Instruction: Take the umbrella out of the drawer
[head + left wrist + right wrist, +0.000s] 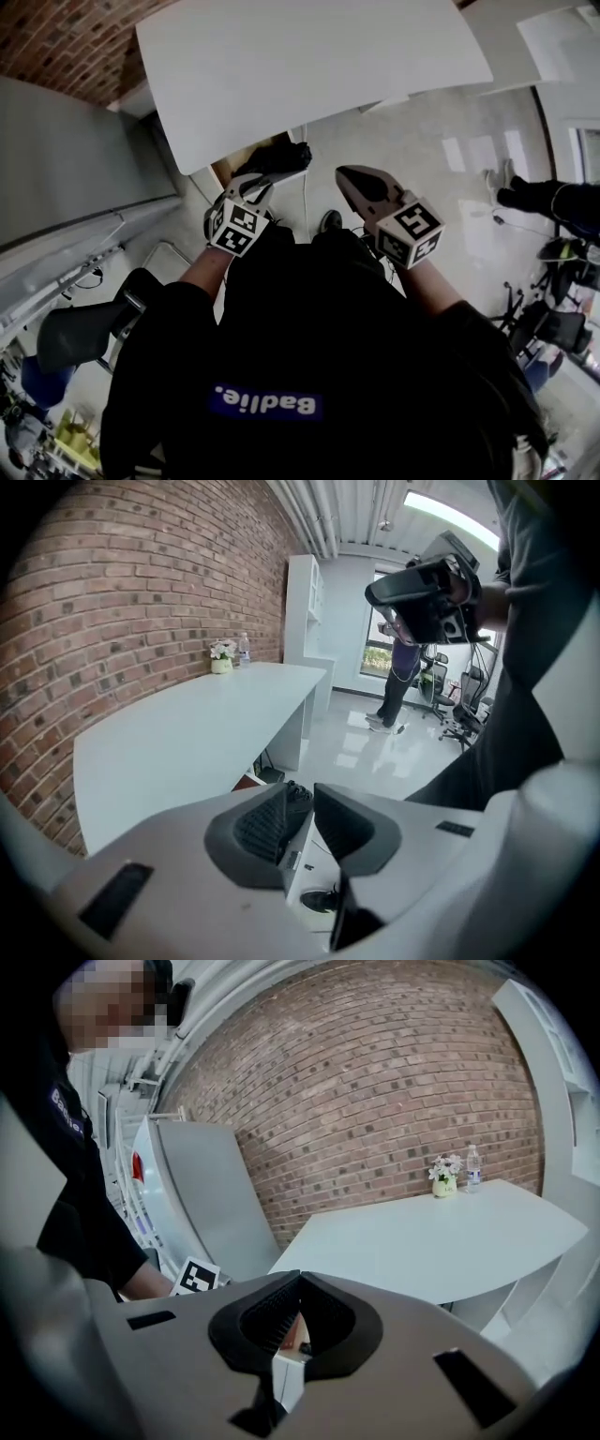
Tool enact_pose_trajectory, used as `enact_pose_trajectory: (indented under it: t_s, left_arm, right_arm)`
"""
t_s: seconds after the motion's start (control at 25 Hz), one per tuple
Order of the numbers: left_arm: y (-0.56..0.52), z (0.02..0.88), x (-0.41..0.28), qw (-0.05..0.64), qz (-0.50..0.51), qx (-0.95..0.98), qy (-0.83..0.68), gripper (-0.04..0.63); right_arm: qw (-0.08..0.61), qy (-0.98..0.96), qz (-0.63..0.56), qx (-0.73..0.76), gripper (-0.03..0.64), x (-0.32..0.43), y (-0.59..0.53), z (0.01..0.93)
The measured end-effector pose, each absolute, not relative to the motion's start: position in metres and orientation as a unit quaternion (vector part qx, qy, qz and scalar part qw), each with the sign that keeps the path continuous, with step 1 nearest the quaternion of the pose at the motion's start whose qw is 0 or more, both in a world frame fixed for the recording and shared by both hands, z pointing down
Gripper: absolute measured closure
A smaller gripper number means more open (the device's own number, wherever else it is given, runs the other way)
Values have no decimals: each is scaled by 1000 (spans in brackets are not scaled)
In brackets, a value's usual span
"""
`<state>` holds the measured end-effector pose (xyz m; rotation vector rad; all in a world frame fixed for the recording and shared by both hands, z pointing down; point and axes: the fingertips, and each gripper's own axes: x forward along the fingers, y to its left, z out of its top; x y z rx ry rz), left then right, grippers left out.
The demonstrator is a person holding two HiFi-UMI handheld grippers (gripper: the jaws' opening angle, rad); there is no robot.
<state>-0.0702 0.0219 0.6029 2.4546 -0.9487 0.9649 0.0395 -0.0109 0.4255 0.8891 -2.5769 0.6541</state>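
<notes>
Black sleeves [164,323] fill the foreground of the head view. On the left, the left hand-held gripper [302,795] points down at the open drawer [232,170] under the white bench [309,66], its jaws slightly apart with nothing pinched. The umbrella [275,157], a dark bundle, lies in the drawer just ahead of those jaws. A sound grasp probably needs wider jaws set across the bundle's middle, then a lift clear of the bench edge. The right hand-held gripper [296,1281] hangs alongside, jaws together, empty.
</notes>
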Motion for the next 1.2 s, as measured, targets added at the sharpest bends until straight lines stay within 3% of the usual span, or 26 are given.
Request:
enact_pose_trajectory:
  t_s: [0.56,1.2]
  left_arm:
    - [10,677,-62,164,409,850,-287,405]
    - [-12,805,-71,187,519,785,-283,396]
  right_arm:
    - [197,-896,251,308,588,37,-24,444]
    - [218,-871,302,321,589,94,-28,478]
